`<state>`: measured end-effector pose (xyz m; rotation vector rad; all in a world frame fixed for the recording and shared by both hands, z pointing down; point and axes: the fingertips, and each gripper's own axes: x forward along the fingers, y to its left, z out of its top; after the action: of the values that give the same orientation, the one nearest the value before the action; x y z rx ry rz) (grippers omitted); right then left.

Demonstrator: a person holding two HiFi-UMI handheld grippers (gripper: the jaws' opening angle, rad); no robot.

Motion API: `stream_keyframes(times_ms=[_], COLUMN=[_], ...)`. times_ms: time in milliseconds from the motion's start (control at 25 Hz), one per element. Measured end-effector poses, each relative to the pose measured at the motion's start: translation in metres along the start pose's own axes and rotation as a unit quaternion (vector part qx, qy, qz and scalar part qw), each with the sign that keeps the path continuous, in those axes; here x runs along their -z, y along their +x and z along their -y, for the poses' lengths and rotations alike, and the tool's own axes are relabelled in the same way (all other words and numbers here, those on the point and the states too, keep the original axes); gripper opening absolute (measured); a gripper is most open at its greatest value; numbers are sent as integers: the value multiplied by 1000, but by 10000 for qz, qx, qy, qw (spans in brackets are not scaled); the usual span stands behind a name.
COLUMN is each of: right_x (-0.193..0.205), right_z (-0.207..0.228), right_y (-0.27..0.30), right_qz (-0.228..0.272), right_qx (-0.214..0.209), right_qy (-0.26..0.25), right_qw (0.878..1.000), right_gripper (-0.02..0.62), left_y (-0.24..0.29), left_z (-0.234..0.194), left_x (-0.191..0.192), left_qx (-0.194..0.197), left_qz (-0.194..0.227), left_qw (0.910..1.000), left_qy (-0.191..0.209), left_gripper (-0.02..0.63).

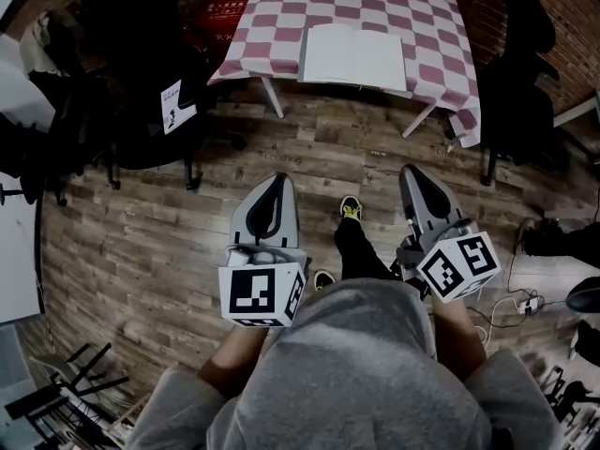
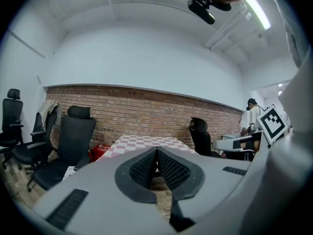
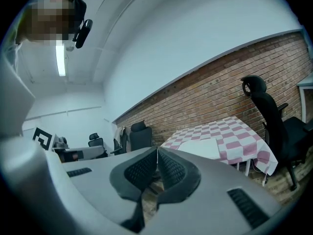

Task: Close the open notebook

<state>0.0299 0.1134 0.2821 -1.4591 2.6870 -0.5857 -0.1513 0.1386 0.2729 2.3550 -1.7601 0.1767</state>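
Left gripper (image 1: 275,186) and right gripper (image 1: 413,176) are held out over the wooden floor (image 1: 169,251), each with jaws pressed together and nothing between them. Well beyond them, the notebook (image 1: 353,57) lies open and flat on the checkered table (image 1: 427,26), with neither gripper near it. Assessment: closing has not begun, and both the approach and the folding over of the cover remain to be done.

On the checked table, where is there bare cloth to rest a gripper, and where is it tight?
The pink-and-white checked tablecloth is bare behind the open white notebook and in strips at its left and right. The notebook lies at the near edge, leaving no room in front. Black office chairs crowd both table ends.
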Motion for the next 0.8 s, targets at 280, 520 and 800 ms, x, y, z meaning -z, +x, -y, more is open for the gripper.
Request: stream_keyframes(times_ms=[280,520,800], right_x=[-11,-24,-38], right_z=[34,58,92], right_y=[36,68,99], right_qz=[-138,-232,-287], right_qx=[14,-31,-88], right_qy=[60,52,116], right_qw=[9999,9997,9995], right_gripper=[26,26,26], left_y=[48,87,131], left_z=[-9,-16,-16], left_x=[-1,-13,-19], left_qx=[-108,-196,-267], left_qz=[-180,-253,-336], left_qw=[9997,9994,9990], left_qy=[-95,-130,-154], left_gripper=[9,9,9])
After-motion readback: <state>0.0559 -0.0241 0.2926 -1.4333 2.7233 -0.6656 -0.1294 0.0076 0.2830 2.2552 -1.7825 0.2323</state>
